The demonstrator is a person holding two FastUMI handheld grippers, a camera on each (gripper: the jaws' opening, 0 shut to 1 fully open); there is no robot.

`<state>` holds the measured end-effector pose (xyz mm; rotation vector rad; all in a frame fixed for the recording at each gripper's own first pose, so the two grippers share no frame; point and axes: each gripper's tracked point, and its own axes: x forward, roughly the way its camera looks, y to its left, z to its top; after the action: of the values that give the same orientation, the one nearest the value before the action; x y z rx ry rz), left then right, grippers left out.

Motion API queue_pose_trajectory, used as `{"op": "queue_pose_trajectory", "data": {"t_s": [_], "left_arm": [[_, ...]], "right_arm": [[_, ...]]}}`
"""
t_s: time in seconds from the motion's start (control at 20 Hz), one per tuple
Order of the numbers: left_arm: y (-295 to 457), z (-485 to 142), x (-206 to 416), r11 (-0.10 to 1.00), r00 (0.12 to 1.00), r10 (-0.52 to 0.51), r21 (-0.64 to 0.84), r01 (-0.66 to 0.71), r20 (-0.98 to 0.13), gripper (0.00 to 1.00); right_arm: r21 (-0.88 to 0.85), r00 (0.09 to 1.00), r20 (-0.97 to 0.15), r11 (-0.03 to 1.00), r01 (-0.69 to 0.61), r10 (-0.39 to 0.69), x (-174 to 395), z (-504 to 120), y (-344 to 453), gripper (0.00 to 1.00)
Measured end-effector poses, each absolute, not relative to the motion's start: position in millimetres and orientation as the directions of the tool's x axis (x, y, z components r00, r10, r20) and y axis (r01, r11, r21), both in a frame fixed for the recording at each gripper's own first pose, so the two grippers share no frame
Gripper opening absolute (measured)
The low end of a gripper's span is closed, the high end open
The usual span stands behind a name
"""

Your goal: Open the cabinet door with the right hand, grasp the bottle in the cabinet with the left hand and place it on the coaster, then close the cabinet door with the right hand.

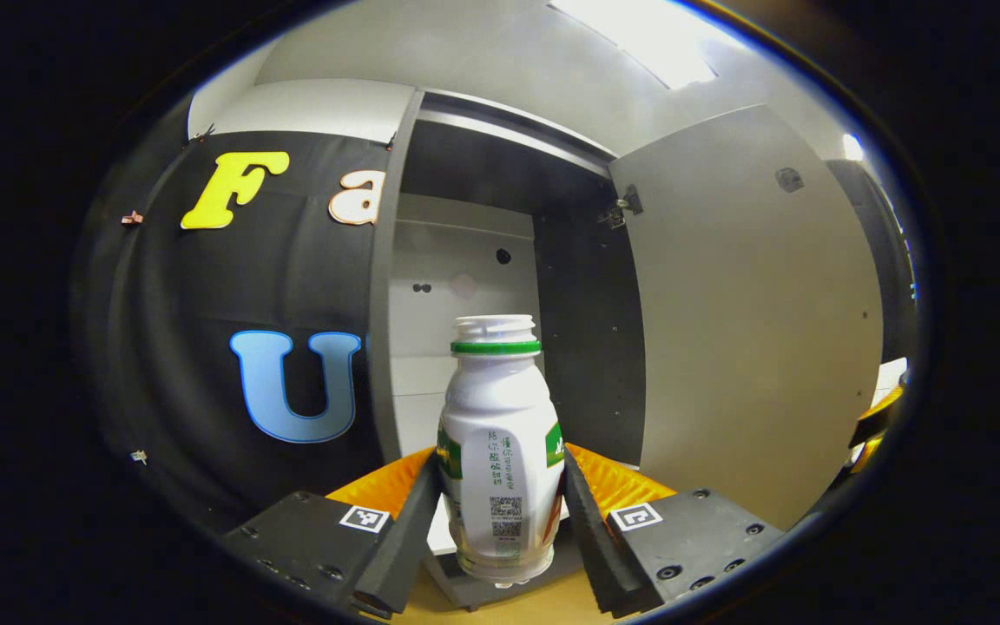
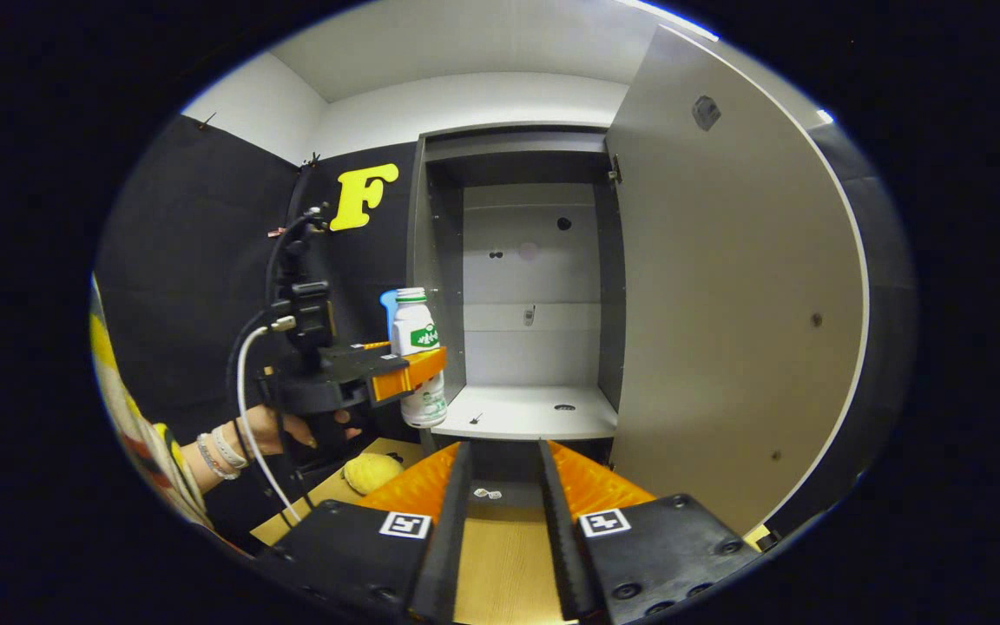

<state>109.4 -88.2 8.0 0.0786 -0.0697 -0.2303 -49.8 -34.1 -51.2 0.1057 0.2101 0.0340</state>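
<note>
A white bottle (image 1: 500,434) with a green band and no cap is held upright off the table, just outside the cabinet; my left gripper (image 1: 500,490) is shut on its lower body. In the right gripper view the same bottle (image 2: 417,334) hangs in the left gripper (image 2: 404,378) to the left of the cabinet opening. The grey cabinet door (image 2: 726,304) stands swung wide open on the right. My right gripper (image 2: 504,473) is open, with nothing between its fingers, low in front of the cabinet shelf (image 2: 526,412).
A hand (image 2: 283,430) with bracelets holds the left gripper, and a cable trails from it. A yellow soft object (image 2: 370,471) lies on the wooden table (image 2: 500,564) below that gripper. The open door (image 1: 752,304) walls off the right side.
</note>
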Motion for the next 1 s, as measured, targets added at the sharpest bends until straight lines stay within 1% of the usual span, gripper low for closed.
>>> {"op": "queue_pose_trajectory", "data": {"t_s": [0.1,0.15,0.2,0.25,0.35,0.45,0.55,0.65,0.75,0.85,1.0], "left_arm": [[-79.9,4.9,94.2,0.973,0.974,-0.22,0.08,0.215,0.06,0.77],[-76.2,2.2,87.4,0.976,0.976,-0.212,0.07,0.207,0.06,0.77],[-71.2,-1.3,81.8,0.979,0.979,-0.197,0.061,0.193,0.06,0.77],[-65.7,-4.2,76.8,0.983,0.983,-0.176,0.057,0.173,0.054,0.77],[-55.3,-10.5,65.4,0.99,0.99,-0.131,0.056,0.128,0.049,0.77],[-50.0,-15.3,59.9,0.995,0.994,-0.093,0.051,0.09,0.051,0.77],[-47.9,-35.0,44.0,0.998,0.998,-0.06,0.033,0.059,0.029,0.78],[-49.3,-53.0,29.9,1.0,1.0,-0.025,0.005,0.024,0.009,0.77],[-49.1,-72.4,13.3,1.0,1.0,0.018,-0.019,-0.018,-0.006,0.77],[-52.3,-95.8,-1.5,0.998,0.998,0.05,-0.028,-0.051,-0.032,0.77],[-58.6,-133.0,-24.1,0.996,0.995,0.088,-0.016,-0.089,-0.04,0.78]], "right_arm": [[0.095,0.977,-0.211,0.995,-0.025,0.045,-44.7,-57.7,-31.1,0.64],[0.102,0.977,-0.208,0.994,-0.033,0.054,-42.7,-58.5,-27.0,0.78],[0.108,0.978,-0.203,0.994,-0.032,0.053,-38.7,-59.1,-25.3,0.81],[0.095,0.978,-0.203,0.995,-0.015,0.035,-32.3,-63.2,-29.6,0.89],[0.05,0.979,-0.203,0.999,-0.004,0.014,-22.9,-70.6,-34.3,0.91],[0.016,0.98,-0.197,1.0,-0.02,0.022,-13.8,-75.2,-36.7,0.94],[-0.008,0.977,-0.208,0.998,-0.059,0.056,-8.4,-84.4,-34.7,0.98],[-0.036,0.977,-0.197,0.995,-0.092,0.083,-6.3,-88.3,-35.0,0.98],[-0.036,0.973,-0.187,0.989,-0.143,0.134,-7.2,-93.6,-28.6,0.98],[-0.057,0.964,-0.199,0.98,-0.191,0.177,-10.0,-106.2,-27.0,0.98],[-0.1,0.95,-0.238,0.967,-0.233,0.204,-12.3,-140.0,-31.4,0.98]]}}
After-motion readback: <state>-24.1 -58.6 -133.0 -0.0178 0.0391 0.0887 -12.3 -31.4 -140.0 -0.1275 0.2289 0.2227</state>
